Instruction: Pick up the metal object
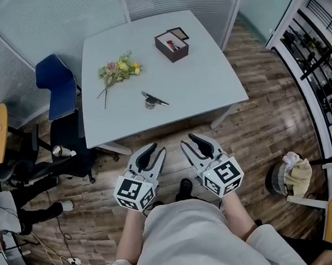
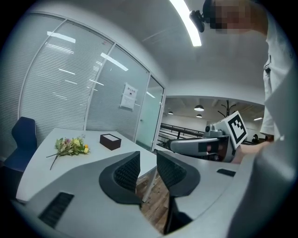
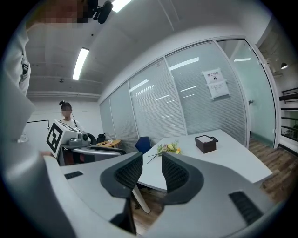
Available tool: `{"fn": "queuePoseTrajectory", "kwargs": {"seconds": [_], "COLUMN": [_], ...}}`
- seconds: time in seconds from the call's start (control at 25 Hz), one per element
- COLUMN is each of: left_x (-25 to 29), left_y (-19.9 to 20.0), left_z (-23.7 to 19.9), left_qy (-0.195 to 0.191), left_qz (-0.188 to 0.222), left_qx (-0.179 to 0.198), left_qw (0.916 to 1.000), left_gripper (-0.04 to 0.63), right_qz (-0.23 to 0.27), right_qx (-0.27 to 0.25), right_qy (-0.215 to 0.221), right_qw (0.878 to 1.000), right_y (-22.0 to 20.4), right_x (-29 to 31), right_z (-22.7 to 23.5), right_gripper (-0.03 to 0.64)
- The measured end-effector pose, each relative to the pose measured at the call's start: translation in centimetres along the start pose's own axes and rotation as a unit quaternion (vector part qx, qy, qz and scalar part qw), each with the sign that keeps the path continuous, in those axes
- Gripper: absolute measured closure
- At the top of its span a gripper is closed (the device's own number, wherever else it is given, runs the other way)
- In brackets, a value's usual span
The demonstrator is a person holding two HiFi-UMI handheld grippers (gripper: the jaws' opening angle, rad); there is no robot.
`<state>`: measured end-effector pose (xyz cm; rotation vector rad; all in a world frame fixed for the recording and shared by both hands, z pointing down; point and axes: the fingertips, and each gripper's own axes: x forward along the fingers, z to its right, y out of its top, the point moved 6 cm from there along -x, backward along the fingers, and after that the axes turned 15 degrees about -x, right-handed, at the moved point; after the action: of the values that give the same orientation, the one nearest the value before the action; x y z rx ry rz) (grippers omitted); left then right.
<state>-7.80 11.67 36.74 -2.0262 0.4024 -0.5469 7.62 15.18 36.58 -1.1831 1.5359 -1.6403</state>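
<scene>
Jaws on the left hand-held gripper stand apart with nothing between them; its own view shows only wooden floor and the worktop's edge through the gap. The right hand-held gripper is the same, parted and empty, and in its own view the gap frames the worktop's near edge. Both sit low in the centre of the head view, close to the person's body and over the floor, well short of the worktop.

The metal object lies above them in the frame, near the worktop's front edge: a small round silvery body with a thin dark bar running off to the right. It is alone there, well apart from the bunch of flowers up and to the left and from the dark open box towards the top. Neither gripper view shows it clearly.

The step in hand looks like the reach, not yet the grasp. To do it well, I would carry one gripper forward — either is about equally placed — keep its jaws wide, come down from above, and turn it so the pads close across the narrow bar or the round body rather than along the object's length. A flat, low piece may slide, so the tips should nearly touch the worktop before closing.
</scene>
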Motion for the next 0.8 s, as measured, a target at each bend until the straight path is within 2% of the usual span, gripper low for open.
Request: {"fn": "queuePoseTrajectory", "kwargs": {"seconds": [0.32, 0.6, 0.8], "left_x": [2.3, 2.4, 2.9], "left_y": [-0.6, -0.9, -1.1], "left_z": [0.8, 0.6, 0.3], "left_qy": [0.03, 0.057, 0.057], "left_qz": [0.002, 0.004, 0.004], "left_qx": [-0.013, -0.027, -0.041], "left_qw": [0.9994, 0.998, 0.9975], "left_gripper": [0.479, 0.479, 0.479], "right_qz": [-0.006, -0.014, -0.02], "right_qx": [0.009, 0.021, 0.024], "right_qy": [0.021, 0.025, 0.02], "right_qw": [1.0, 0.999, 0.999], "right_y": [-1.7, -2.8, -3.2], "right_x": [-0.8, -1.6, -2.0], "right_z": [2.9, 3.7, 4.2], "right_gripper": [0.5, 0.5, 0.5]}}
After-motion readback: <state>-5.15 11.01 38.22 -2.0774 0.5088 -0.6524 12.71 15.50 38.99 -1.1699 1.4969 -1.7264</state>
